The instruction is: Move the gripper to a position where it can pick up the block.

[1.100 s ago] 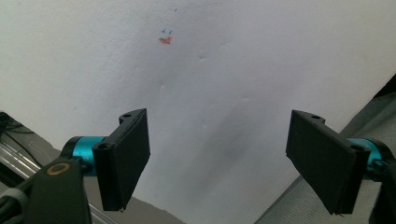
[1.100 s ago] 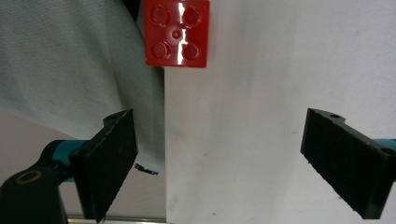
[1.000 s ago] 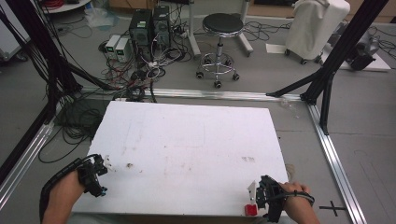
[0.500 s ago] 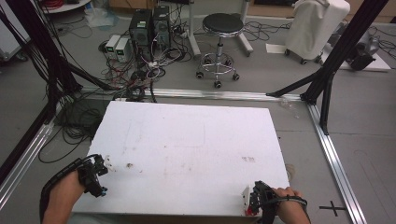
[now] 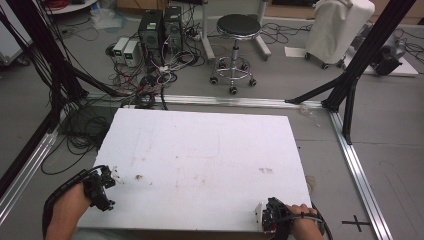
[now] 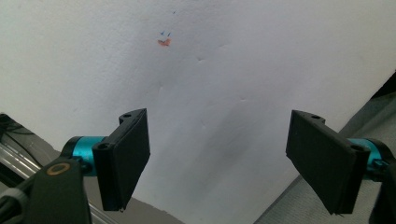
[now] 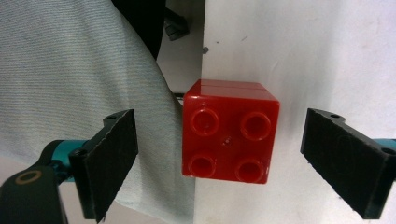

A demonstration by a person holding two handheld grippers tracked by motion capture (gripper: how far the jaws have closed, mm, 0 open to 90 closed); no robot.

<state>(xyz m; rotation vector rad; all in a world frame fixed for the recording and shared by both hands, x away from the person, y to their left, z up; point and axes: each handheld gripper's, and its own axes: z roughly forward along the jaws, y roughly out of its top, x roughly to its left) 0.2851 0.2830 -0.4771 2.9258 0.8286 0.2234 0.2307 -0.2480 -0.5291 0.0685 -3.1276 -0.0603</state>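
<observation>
red brick point(image 7: 229, 131) beside grey cloth point(image 7: 70, 74)

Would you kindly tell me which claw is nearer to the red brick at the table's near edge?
Right. The right claw is open with the red brick between its jaws, untouched. The left claw is open at the table's opposite near corner, far from the brick.

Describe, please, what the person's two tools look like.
Each tool, left tool and right tool, has a black body with two flat black rectangular jaws on turquoise mounts. A black cable trails from the left tool. A brass-ringed hole marks its frame.
</observation>
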